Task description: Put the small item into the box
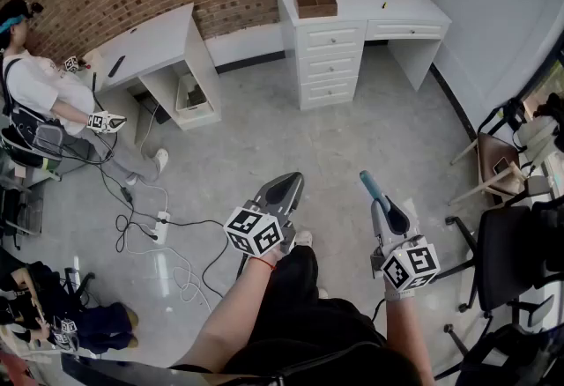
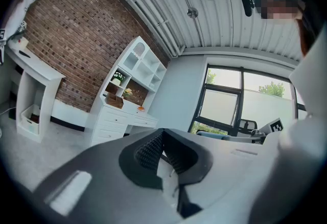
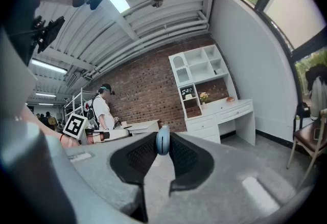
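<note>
A brown box point(image 1: 315, 0) stands on the white desk with drawers point(image 1: 388, 3) across the room; it also shows as the box point(image 2: 115, 101) and the box point(image 3: 192, 111) in the two gripper views. My right gripper point(image 1: 385, 204) is held over the grey floor, shut on a small blue item point(image 1: 371, 185) that sticks out past its jaws. In the right gripper view the blue item point(image 3: 162, 140) sits pinched in the right gripper point(image 3: 162, 152). My left gripper point(image 1: 291, 180) is beside it, its jaws together and holding nothing; the left gripper point(image 2: 162, 141) shows ribbed pads meeting.
Another person point(image 1: 40, 93) with grippers stands at a low white table point(image 1: 154, 40) on the left. Cables and a power strip point(image 1: 161, 226) lie on the floor. A black chair point(image 1: 515, 265) and a wooden chair point(image 1: 498, 159) stand at the right.
</note>
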The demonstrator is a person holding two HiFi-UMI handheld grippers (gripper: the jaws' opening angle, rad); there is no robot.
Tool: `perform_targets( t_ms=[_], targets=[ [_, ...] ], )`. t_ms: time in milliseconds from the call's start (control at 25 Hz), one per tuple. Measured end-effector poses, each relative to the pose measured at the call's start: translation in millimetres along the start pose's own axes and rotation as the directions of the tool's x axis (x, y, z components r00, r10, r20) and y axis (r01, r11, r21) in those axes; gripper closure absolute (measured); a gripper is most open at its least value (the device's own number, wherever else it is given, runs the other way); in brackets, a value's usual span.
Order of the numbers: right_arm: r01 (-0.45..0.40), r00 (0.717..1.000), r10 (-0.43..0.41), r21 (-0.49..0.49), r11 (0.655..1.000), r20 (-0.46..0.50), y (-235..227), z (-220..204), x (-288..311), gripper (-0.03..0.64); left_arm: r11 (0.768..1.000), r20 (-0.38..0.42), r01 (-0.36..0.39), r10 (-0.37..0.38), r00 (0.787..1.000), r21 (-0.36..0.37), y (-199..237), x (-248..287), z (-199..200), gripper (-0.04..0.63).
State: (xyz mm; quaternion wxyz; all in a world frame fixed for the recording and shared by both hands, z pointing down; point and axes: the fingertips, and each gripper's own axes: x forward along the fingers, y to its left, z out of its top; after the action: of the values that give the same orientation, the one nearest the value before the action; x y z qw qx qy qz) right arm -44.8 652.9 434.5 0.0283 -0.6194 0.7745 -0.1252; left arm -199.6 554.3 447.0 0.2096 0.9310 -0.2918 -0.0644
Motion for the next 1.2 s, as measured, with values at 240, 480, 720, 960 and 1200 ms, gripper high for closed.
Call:
perform_targets(
  t_ms=[240, 480, 720, 960, 1200],
  targets=[
    [-0.018, 1.000, 0.018, -0.016, 1.000, -0.011, -25, 14, 68, 0.548, 1.000, 0.007, -0.004, 0.004, 1.000, -0.001, 46, 52, 22, 0.594],
    [-0.006, 1.000, 0.006, -0.019, 1.000, -0.019, -46, 26, 125, 0.548, 1.000, 0.002, 0.020, -0.020, 1.000, 0.006, 80, 97, 47, 0.594],
    [0.010, 0.999, -0.010, -0.016, 1.000, -0.030, -60, 29, 176, 0.548, 1.000, 0.000, 0.023, -0.023, 1.000, 0.004, 121, 128, 63, 0.594],
    [0.016, 1.000, -0.016, -0.030, 0.999, -0.015, -66, 39, 216, 0.548, 1.000, -0.001, 0.025, -0.025, 1.000, 0.013, 154, 146, 76, 0.594],
    [0.033, 0.999, -0.033, -0.021, 0.999, -0.006, -71, 38, 230, 0.548, 0.999, -0.002, 0.028, -0.028, 1.000, 0.033, 167, 153, 81, 0.594]
  ],
)
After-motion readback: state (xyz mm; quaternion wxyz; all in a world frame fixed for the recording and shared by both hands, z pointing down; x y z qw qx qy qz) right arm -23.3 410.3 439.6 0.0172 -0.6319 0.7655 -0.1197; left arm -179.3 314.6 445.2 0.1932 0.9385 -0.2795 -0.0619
